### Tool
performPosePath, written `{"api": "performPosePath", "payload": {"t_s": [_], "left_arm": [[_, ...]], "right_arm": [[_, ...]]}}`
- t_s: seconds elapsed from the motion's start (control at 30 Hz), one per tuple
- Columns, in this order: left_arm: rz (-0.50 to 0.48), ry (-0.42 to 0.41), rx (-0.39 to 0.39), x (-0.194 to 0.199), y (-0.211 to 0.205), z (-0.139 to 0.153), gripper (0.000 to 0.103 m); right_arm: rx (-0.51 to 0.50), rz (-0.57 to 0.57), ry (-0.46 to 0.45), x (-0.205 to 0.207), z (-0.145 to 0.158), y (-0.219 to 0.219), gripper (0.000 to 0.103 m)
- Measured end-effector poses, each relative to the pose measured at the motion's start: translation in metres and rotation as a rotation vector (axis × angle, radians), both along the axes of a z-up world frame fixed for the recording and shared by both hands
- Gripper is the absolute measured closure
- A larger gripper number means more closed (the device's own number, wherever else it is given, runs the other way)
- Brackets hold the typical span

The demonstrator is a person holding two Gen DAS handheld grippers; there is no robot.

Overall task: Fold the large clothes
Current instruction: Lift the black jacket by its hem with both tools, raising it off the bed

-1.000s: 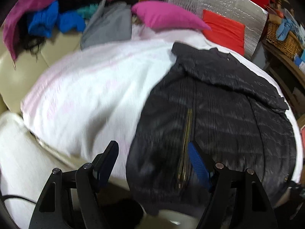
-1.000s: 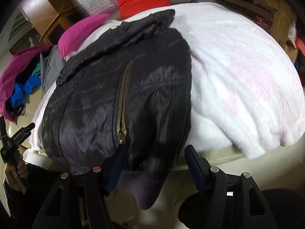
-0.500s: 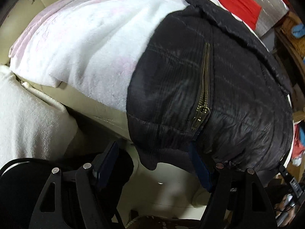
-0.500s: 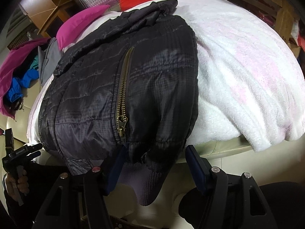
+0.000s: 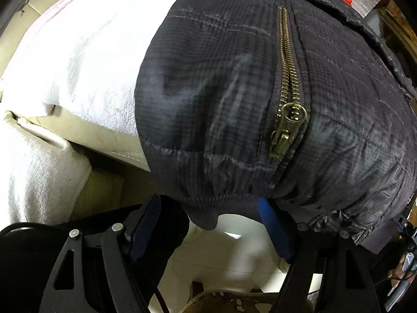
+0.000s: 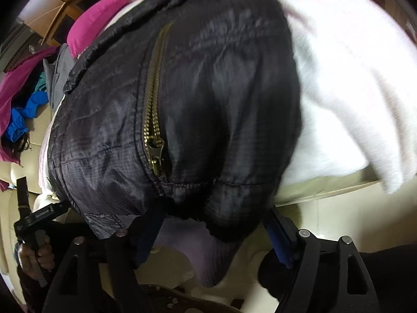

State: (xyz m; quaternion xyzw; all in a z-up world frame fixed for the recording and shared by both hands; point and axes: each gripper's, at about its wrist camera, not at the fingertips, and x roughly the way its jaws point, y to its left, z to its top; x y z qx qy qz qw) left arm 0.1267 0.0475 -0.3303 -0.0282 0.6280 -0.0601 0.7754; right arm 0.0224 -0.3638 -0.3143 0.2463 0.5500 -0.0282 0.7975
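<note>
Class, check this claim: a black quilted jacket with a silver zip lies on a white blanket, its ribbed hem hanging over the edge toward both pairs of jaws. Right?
One detail is wrong. The zip on the black quilted jacket is brass-coloured, not silver, as the left wrist view shows. The white blanket and overhanging ribbed hem are as stated.

Both wrist views steeply downward, close over the jacket (image 5: 234, 91) hem; shared zipper (image 6: 153, 114), white blanket (image 6: 351, 78).

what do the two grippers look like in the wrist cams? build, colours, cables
Both alike: left gripper and right gripper have black cut-out linkage arms with silver rivets, and flat fingers with blue pads. A black cable loops beside the left one. A black sleeve shows beside the right one.
</note>
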Motion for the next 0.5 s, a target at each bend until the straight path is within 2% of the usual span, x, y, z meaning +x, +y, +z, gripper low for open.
{"api": "performPosePath", "payload": {"t_s": [0.07,0.1,0.17,0.2,0.27,0.33,0.4,0.5], "left_arm": [[0.003,0.0,-0.008,0.001,0.0,-0.002,0.025],[0.007,-0.001,-0.013,0.001,0.0,-0.003,0.025],[0.004,-0.005,-0.014,0.002,0.005,-0.004,0.027],[-0.004,-0.009,-0.028,0.001,0.005,-0.003,0.033],[-0.01,-0.015,-0.037,-0.002,0.007,-0.001,0.037],[-0.011,-0.02,-0.046,-0.004,0.007,0.001,0.045],[-0.005,-0.019,-0.047,-0.005,0.007,0.003,0.048],[-0.003,-0.014,-0.043,-0.007,0.007,0.001,0.048]], "right_arm": [[0.008,0.002,-0.004,0.0,-0.004,0.001,0.026],[0.005,0.005,-0.015,-0.001,-0.004,0.002,0.03],[-0.019,0.035,-0.034,-0.003,0.0,0.008,0.043],[-0.038,0.05,-0.037,-0.004,0.002,0.011,0.046],[-0.044,0.076,-0.044,-0.009,0.006,0.017,0.065],[-0.075,0.116,-0.05,-0.013,0.012,0.026,0.076],[-0.076,0.139,-0.054,-0.018,0.016,0.031,0.078],[0.011,0.134,-0.067,-0.026,0.016,0.03,0.078]]}}
